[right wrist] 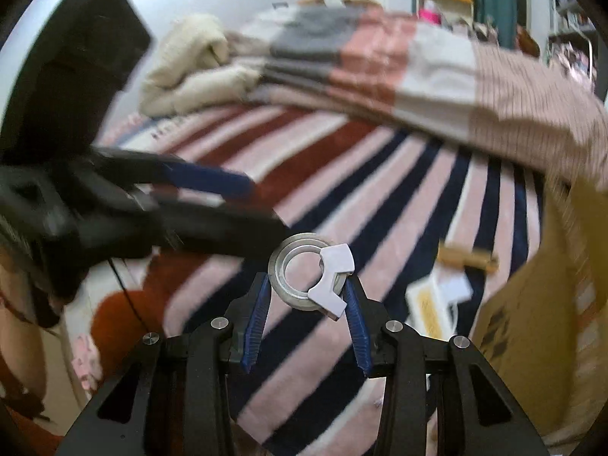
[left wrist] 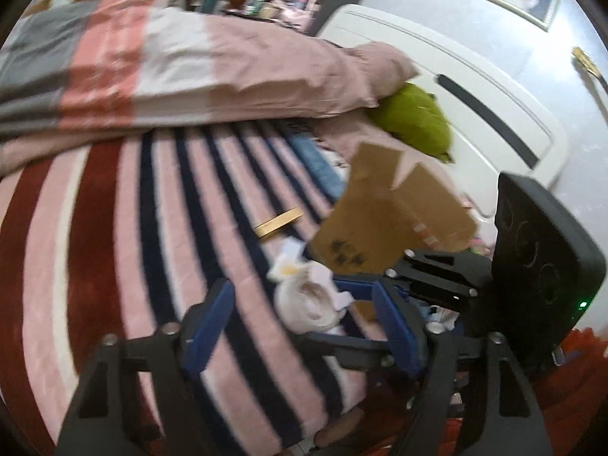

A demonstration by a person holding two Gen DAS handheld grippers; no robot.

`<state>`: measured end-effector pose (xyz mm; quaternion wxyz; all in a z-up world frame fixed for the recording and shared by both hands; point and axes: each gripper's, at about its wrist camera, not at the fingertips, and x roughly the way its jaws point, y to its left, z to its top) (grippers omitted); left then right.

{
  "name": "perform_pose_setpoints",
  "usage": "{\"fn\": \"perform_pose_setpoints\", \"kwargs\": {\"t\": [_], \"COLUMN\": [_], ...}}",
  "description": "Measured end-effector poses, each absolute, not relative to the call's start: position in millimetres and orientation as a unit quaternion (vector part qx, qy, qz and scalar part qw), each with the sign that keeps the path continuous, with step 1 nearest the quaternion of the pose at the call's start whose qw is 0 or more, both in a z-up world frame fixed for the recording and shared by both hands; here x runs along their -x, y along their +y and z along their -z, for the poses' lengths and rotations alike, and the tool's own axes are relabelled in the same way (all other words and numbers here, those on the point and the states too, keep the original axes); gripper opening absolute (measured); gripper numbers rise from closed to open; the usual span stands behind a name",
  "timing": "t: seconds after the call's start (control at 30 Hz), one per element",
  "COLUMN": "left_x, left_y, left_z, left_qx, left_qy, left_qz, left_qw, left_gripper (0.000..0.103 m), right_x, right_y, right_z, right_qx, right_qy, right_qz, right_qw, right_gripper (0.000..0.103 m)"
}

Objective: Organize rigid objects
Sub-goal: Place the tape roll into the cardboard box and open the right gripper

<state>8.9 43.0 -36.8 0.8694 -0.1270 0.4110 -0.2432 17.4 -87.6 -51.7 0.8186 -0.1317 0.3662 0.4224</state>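
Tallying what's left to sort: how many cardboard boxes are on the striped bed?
1: an open brown cardboard box at the bed's right side, near the white headboard. Others may be hidden under the bedding.

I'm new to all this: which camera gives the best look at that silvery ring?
The right wrist view: the ring sits centred and sharp between the right tongs. The left wrist view doesn't show it clearly.

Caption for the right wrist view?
Right gripper holds a tape roll above the striped blanket, cardboard box alongside.
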Motion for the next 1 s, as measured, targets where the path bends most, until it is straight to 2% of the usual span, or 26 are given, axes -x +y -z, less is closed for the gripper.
{"fn": "perform_pose_setpoints", "kwargs": {"t": [0.1,0.17,0.2,0.37,0.63,0.67,0.73,0.77,0.8,1.0], "left_x": [-26.2,-38.2,-46.1,-83.1,-142.1,-144.8,-146.0,-145.5,-144.8,-122.7], "left_y": [17.6,2.2,-8.0,-62.3,-141.4,-145.7,-149.0,-148.6,-148.3,-122.8], "left_z": [15.1,5.9,1.3,-5.5,16.9,19.1,22.1,21.8,20.9,-6.0], "left_qx": [0.109,0.099,0.094,0.067,0.032,0.027,0.018,0.016,0.014,0.015], "left_qy": [0.414,0.417,0.421,0.447,0.547,0.553,0.560,0.560,0.557,0.513], "left_qz": [0.273,0.281,0.283,0.307,0.303,0.296,0.284,0.279,0.275,0.257], "left_qw": [0.861,0.859,0.857,0.837,0.780,0.778,0.778,0.780,0.783,0.819], "left_gripper": [0.047,0.042,0.037,0.035,0.035,0.036,0.044,0.054,0.058,0.067], "right_x": [-21.1,-25.2,-27.7,-52.5,-110.3,-118.4,-126.9,-126.9,-127.1,-118.3], "right_y": [-95.9,-106.8,-114.3,-164.0,-232.9,-237.7,-241.4,-243.4,-244.9,-244.3], "right_z": [24.8,12.3,6.4,-2.3,14.7,19.3,26.9,29.6,31.4,28.2], "right_qx": [0.135,0.137,0.139,0.116,0.083,0.080,0.085,0.087,0.087,0.086], "right_qy": [0.337,0.320,0.314,0.321,0.427,0.444,0.468,0.474,0.475,0.461], "right_qz": [-0.422,-0.416,-0.408,-0.376,-0.319,-0.314,-0.308,-0.305,-0.303,-0.308], "right_qw": [0.831,0.840,0.846,0.861,0.842,0.835,0.824,0.821,0.821,0.828], "right_gripper": [0.035,0.035,0.035,0.035,0.035,0.035,0.036,0.036,0.037,0.037]}}
